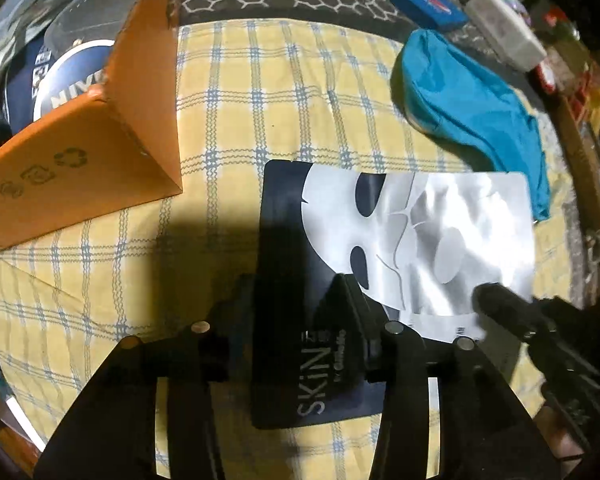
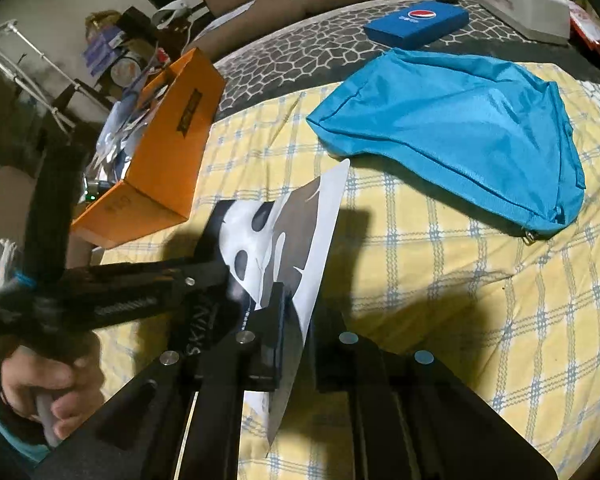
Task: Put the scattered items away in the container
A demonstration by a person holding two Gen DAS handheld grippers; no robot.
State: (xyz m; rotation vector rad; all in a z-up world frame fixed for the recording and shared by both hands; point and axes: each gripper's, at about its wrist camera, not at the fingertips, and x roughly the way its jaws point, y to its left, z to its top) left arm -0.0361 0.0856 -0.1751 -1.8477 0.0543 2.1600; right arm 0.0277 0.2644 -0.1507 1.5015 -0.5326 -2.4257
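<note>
Above the yellow checked cloth [image 1: 260, 92], the face-mask sachet [image 1: 380, 240] hangs between both tools: the left tool [image 1: 300, 320] is clenched on its dark printed end, and the right tool [image 2: 296, 320] pinches its silver edge. The orange box [image 2: 172, 148] sits off to the left, already holding other packets. Best, I judge, to free one tool first, keep the sachet flat, carry it over the box wall, then lower before letting go.

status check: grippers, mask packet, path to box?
Left gripper and right gripper both shut on face mask packet. Packet lifted off bedspread. Orange box close, nothing between.
</note>
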